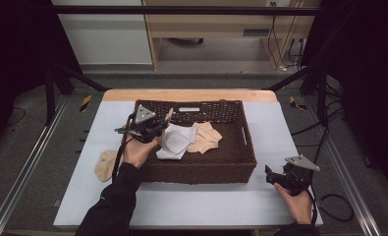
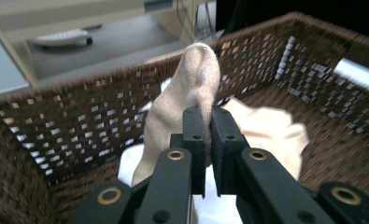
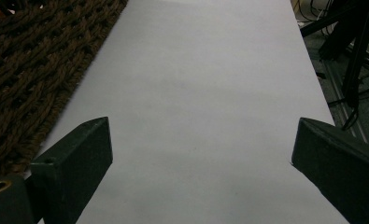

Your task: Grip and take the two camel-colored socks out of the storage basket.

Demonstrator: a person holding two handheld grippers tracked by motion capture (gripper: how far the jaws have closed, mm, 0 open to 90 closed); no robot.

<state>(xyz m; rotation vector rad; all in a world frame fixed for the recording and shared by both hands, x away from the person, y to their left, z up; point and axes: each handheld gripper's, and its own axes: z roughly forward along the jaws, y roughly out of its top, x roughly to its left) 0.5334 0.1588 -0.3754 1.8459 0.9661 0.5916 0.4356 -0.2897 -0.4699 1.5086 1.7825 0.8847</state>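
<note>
Left gripper [image 2: 204, 140] pinches beige sock [image 2: 191, 88] over basket [image 1: 231, 169], presumably to drop; right gripper [image 3: 201, 154] gapes wide, idle, empty

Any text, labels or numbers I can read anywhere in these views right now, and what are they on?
None can be read.
Basket: a pale strip on its far wall shows no legible print.
Furniture beyond the table: a small grey plate is too small and blurred to read.
Left gripper, right gripper and the beige sock: no markings visible.
</note>
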